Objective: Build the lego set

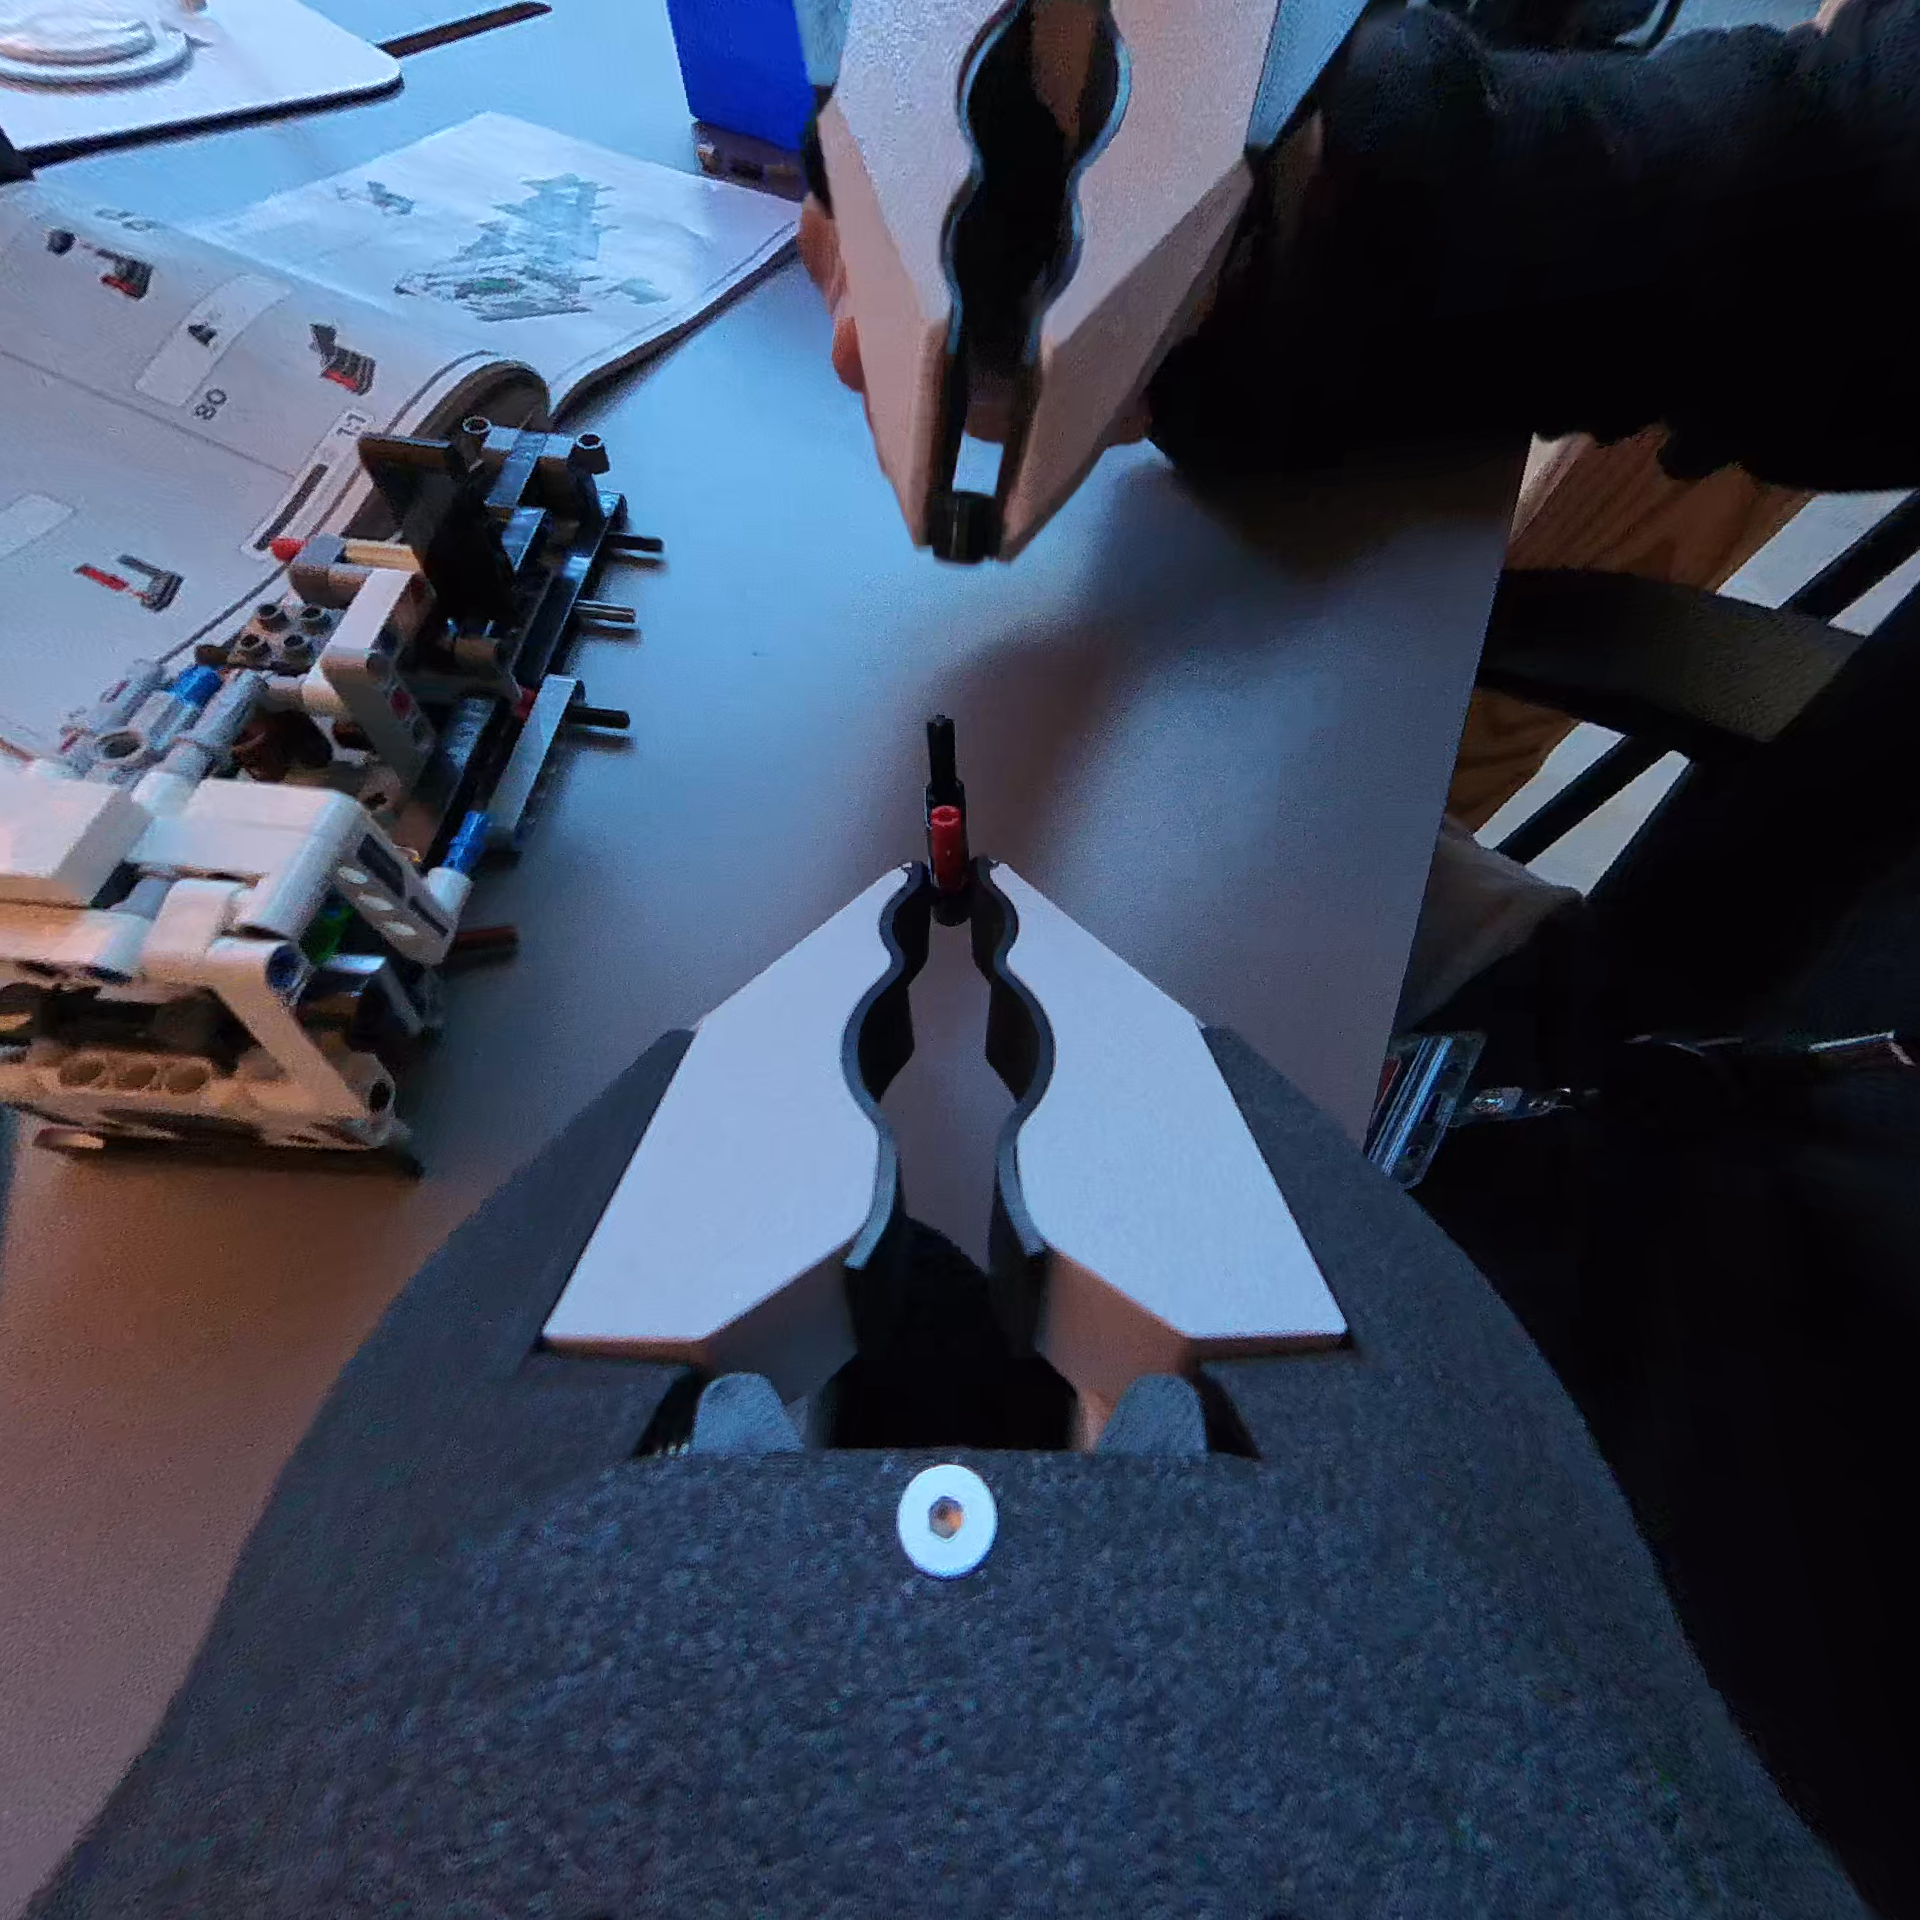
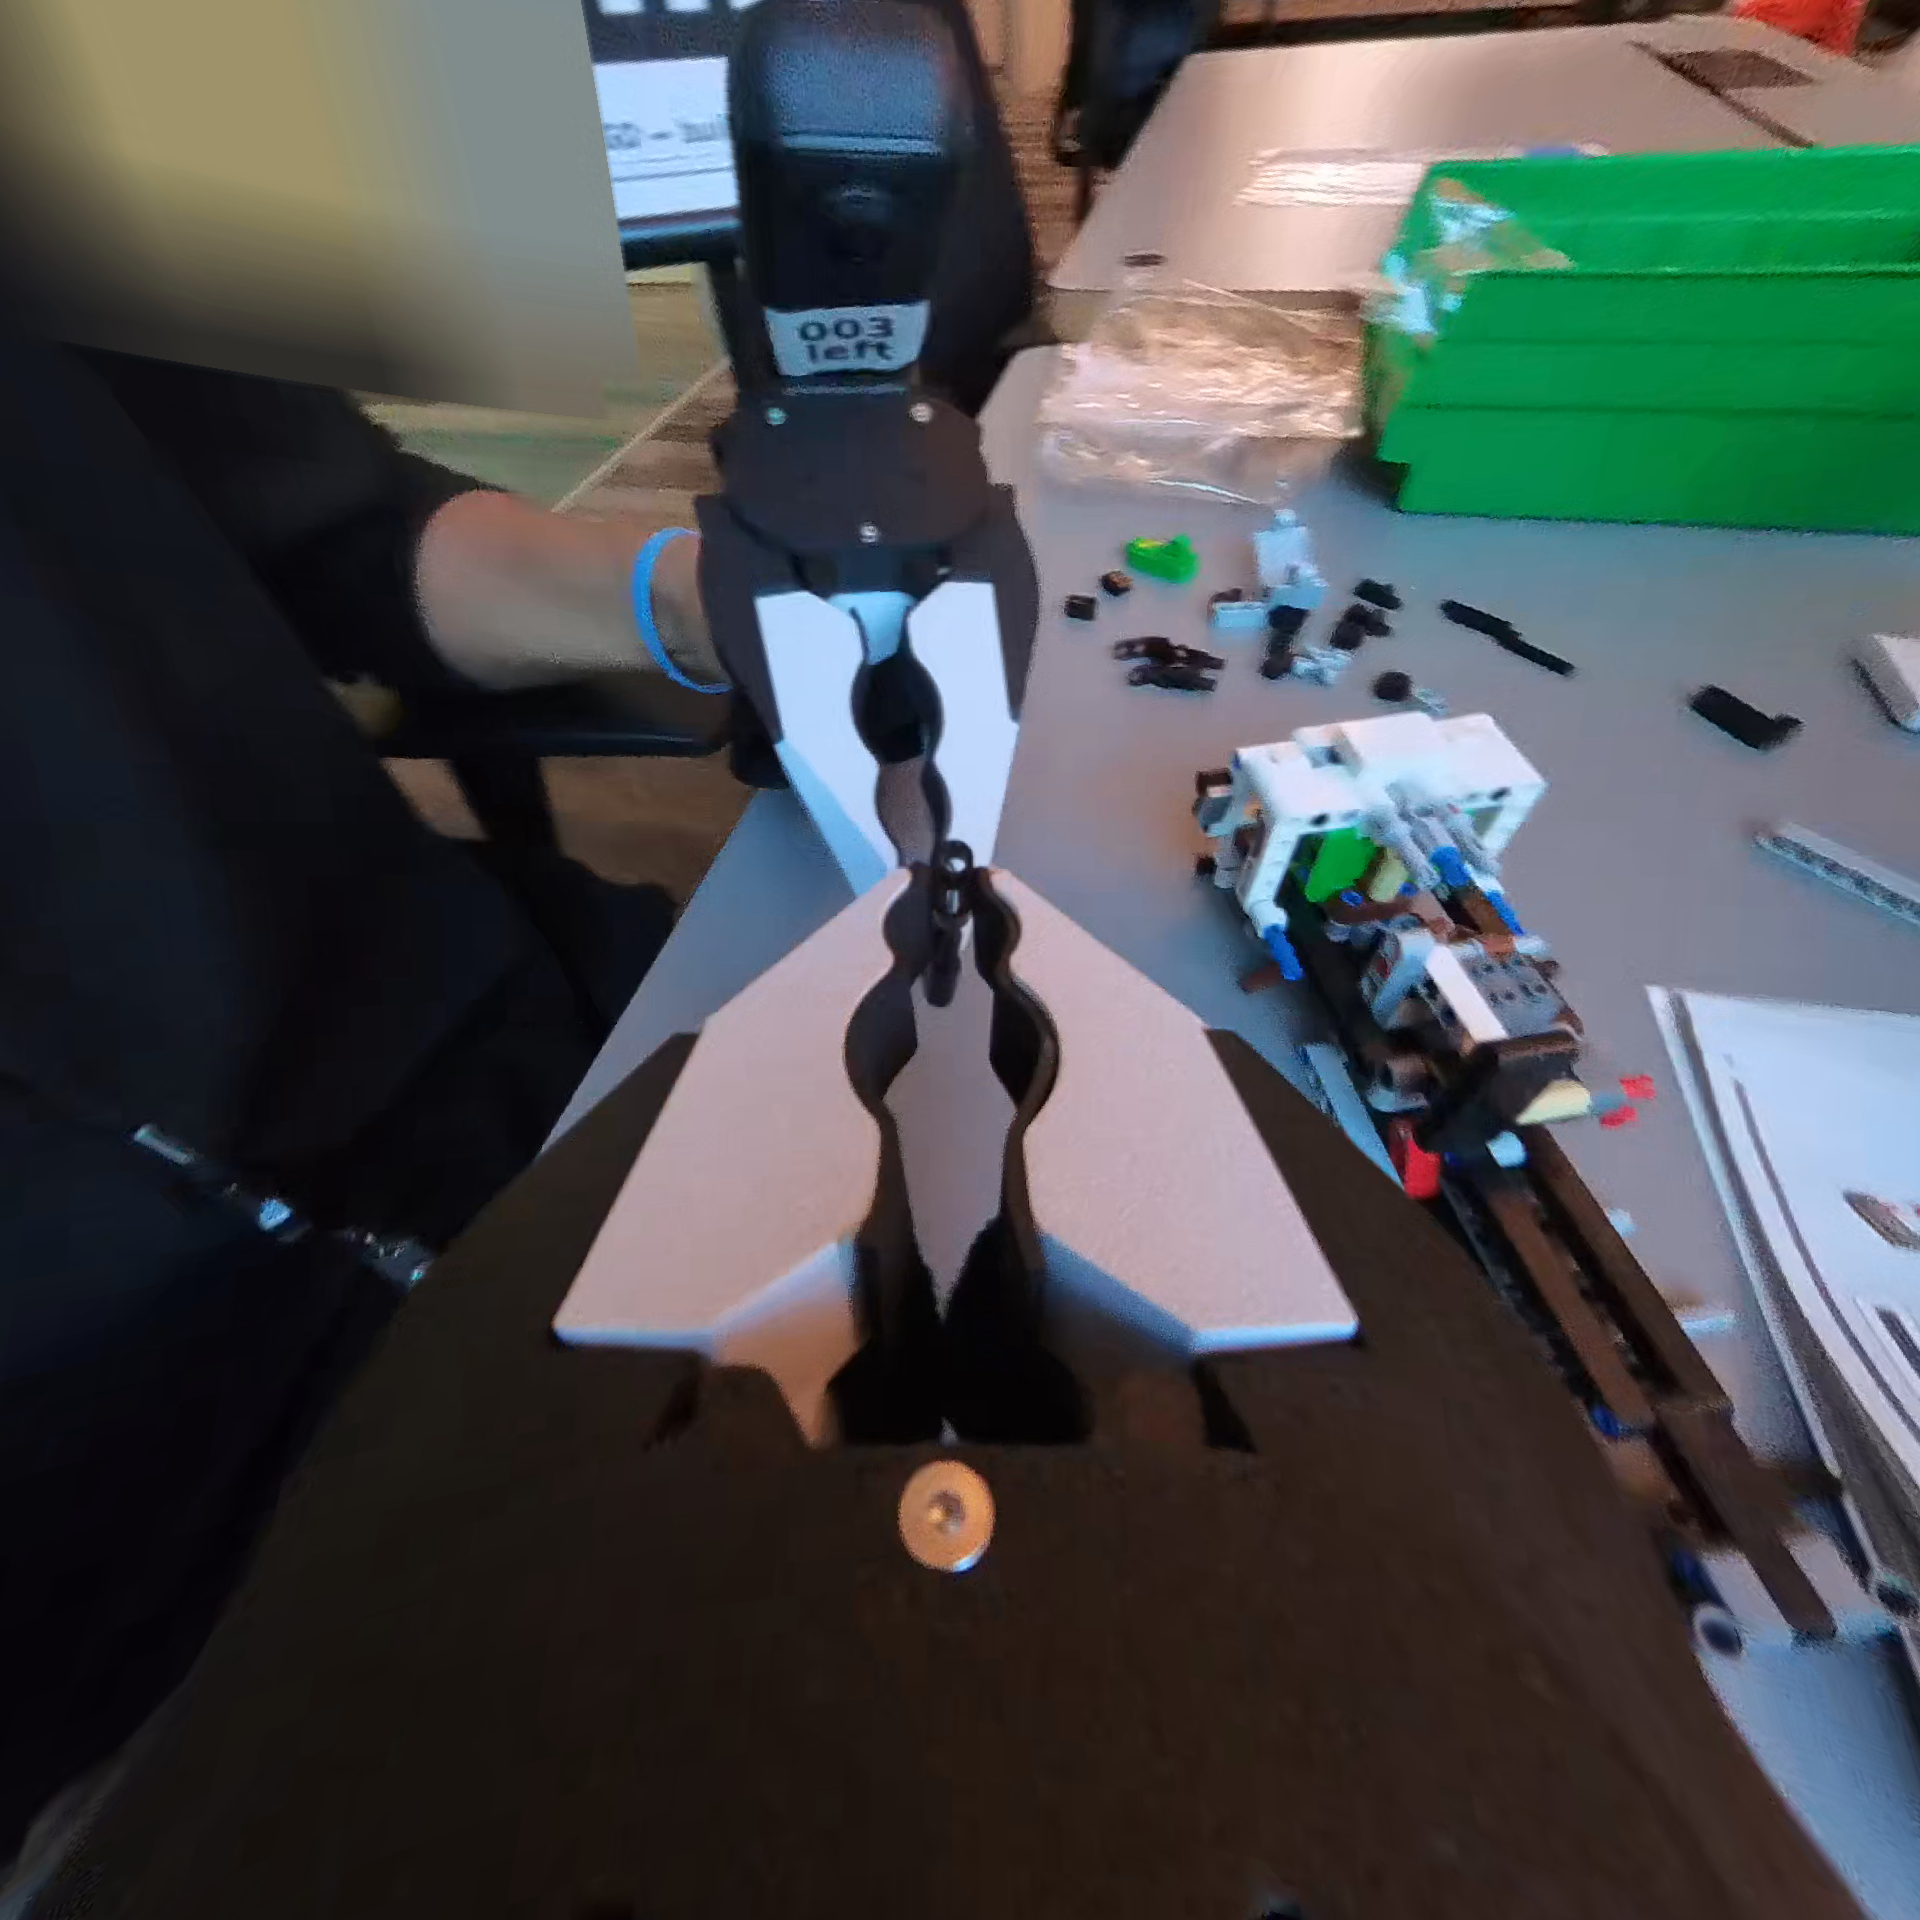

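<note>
My left gripper point(image 1: 948, 891) is shut on a small black pin with a red sleeve point(image 1: 943, 829) that sticks out forward past the fingertips. My right gripper point(image 2: 945, 891) is shut on a small black link piece point(image 2: 948, 925). In the left wrist view the right gripper point(image 1: 961, 530) faces mine tip to tip, with a gap of table between them. In the right wrist view the left gripper point(image 2: 932, 847) sits just beyond the link piece. Both hover over the table's near edge. The partly built white and black lego model point(image 1: 260, 831) point(image 2: 1403, 914) lies on the grey table.
An open instruction booklet point(image 1: 312, 312) point(image 2: 1818, 1143) lies beside the model. Loose small parts point(image 2: 1247, 623), a clear plastic bag point(image 2: 1195, 405) and a green box point(image 2: 1662, 343) sit farther back. A blue object point(image 1: 738, 62) stands behind. The table edge point(image 1: 1455, 779) runs close by. Spacing between my two grippers at the tips: around 6 centimeters.
</note>
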